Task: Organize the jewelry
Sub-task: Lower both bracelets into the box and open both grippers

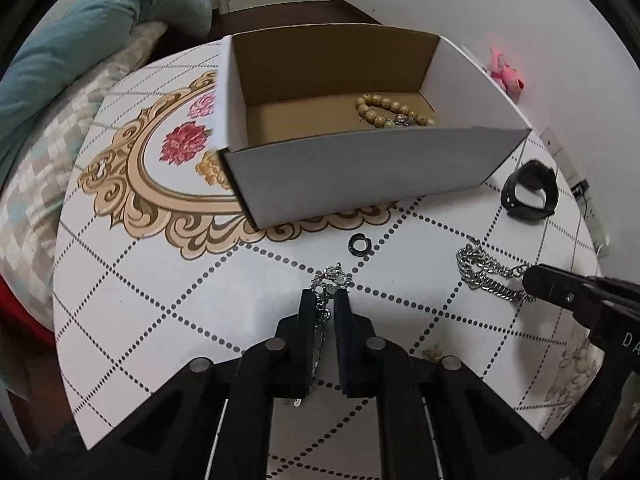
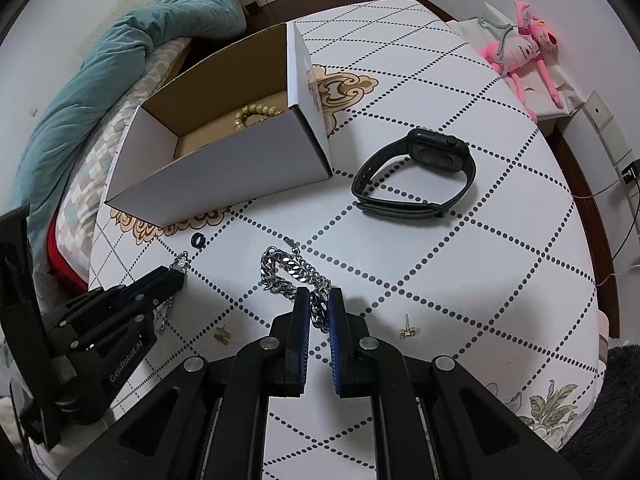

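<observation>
An open white cardboard box (image 1: 360,168) stands on the round table and holds a wooden bead bracelet (image 1: 390,110); the box also shows in the right wrist view (image 2: 224,172). My left gripper (image 1: 324,300) is shut on a thin silver necklace with a pendant (image 1: 334,276) at table level. My right gripper (image 2: 319,300) is shut on a chunky silver chain (image 2: 288,270) lying on the table; this chain also shows in the left wrist view (image 1: 480,270). A small black ring (image 1: 359,244) lies just in front of the box.
A black smartwatch (image 2: 420,172) lies to the right of the box. Two small gold earrings (image 2: 408,330) (image 2: 222,336) lie near the table's front. A pink plush toy (image 2: 524,48) sits beyond the far right edge. Teal bedding (image 2: 120,60) lies left of the table.
</observation>
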